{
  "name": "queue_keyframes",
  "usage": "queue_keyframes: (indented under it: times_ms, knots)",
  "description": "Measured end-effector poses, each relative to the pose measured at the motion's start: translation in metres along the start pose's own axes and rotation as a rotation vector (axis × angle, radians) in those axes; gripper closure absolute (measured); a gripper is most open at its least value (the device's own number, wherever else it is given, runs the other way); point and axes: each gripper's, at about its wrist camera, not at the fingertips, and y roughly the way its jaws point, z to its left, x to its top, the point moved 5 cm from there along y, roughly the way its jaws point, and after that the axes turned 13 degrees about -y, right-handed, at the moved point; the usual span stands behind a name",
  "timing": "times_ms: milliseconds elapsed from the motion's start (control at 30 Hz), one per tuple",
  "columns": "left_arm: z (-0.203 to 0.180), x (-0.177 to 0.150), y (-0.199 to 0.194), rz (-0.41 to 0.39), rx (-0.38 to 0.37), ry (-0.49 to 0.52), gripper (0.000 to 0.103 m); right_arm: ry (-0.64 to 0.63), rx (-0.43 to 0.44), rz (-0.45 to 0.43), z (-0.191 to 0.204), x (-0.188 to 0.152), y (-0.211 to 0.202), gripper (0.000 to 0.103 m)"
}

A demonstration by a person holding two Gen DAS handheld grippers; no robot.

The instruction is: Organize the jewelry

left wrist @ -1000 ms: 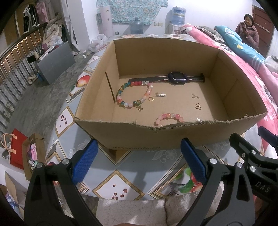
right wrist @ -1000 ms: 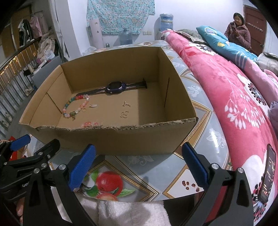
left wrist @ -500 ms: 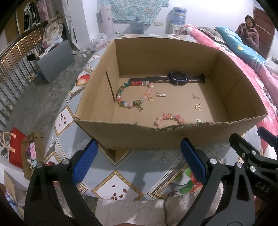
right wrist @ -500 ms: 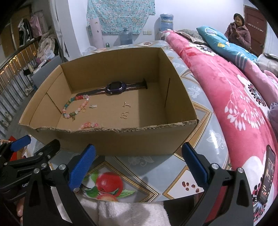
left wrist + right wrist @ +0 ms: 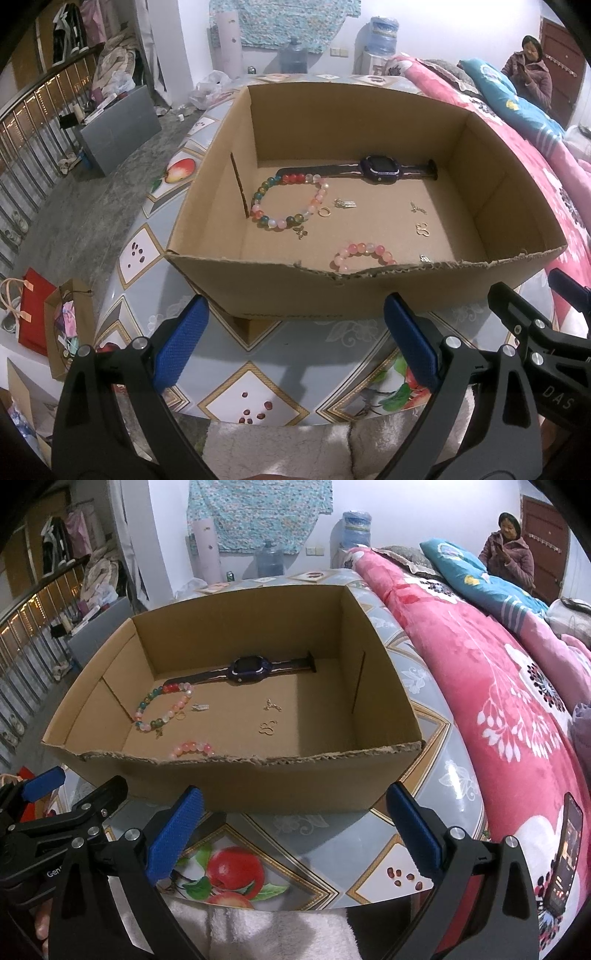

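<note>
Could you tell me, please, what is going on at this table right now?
A person holds the left gripper and right gripper, both with jaws open and empty, in front of a cardboard box. Inside lie a watch, a multicolour bead bracelet, a pink bead bracelet and small charms. Nothing is picked up yet.

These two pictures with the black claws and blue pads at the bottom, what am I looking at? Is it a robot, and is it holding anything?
No robot: a person holds a two-finger gripper in each hand, each carrying a wide-angle camera looking forward along its fingers. One picture comes from the left gripper, the other from the right gripper. Both are open and hold nothing, hovering before a cardboard box on a patterned table. In the box lie a watch, a multicoloured bead bracelet, a pink bead bracelet, a small gold ring and some tiny charms. A pink blanket lies to the right.
</note>
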Motion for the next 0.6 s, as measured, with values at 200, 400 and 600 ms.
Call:
queue_keyframes:
  times_ms: [200,400,600]
  knots:
    - [0.0006,0.0003,0.0001,-0.001,0.000,0.001,0.011,-0.001,-0.002,-0.001,0.0001,0.0003,-0.0003,0.006]
    - [0.0019,0.0006,-0.0013,-0.001,0.000,-0.001,0.011,-0.003,-0.002,-0.001,0.0006,0.0021,-0.0025,0.006]
    - [0.0022,0.0006,-0.0012,-0.001,-0.001,-0.001,0.011,-0.004,-0.002,-0.002,0.0004,0.0024,-0.0028,0.006]
